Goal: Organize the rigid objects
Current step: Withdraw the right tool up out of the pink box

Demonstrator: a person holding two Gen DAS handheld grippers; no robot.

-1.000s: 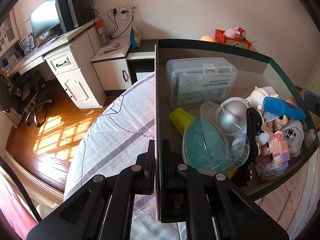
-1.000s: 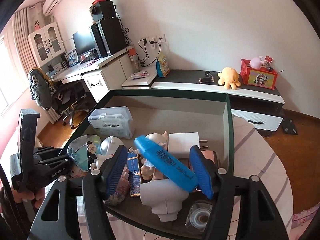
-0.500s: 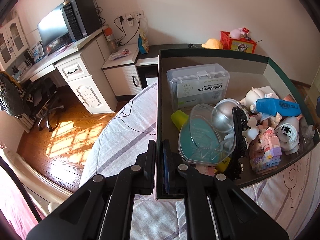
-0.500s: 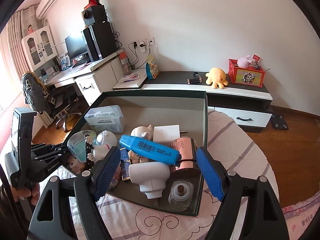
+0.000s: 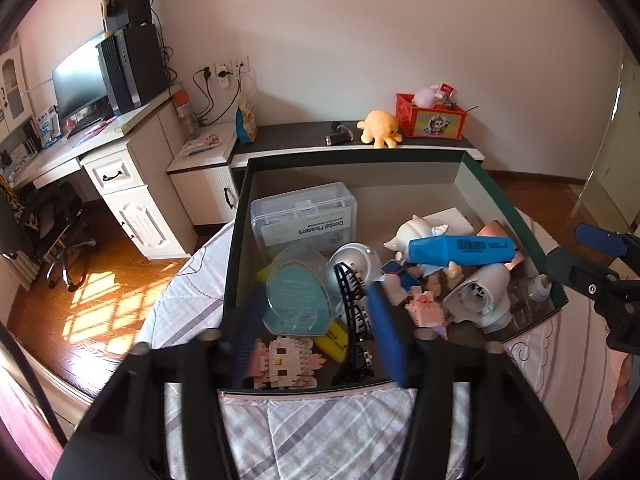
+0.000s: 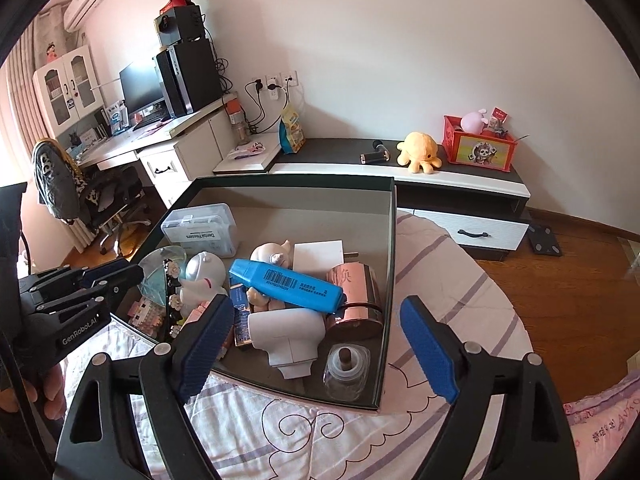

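Right wrist view is showing both grippers (image 6: 320, 344) (image 6: 120, 276) gaping empty by the box (image 6: 390, 280), whose highlighter (image 6: 288, 284), perching atop clutter near the right edge, is likely rolling off if nudged.

Box (image 6: 390, 240) back half bare beyond floss case (image 6: 200, 232) & card (image 6: 318, 254); front half jammed w/ toys, marker (image 6: 286, 282) lying across top.

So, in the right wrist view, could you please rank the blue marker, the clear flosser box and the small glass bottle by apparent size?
1. Blue marker, the longest.
2. Clear flosser box, looking nearly as big; it sits farther back, so this order is unsure.
3. Small glass bottle, clearly the smallest, though nearest.
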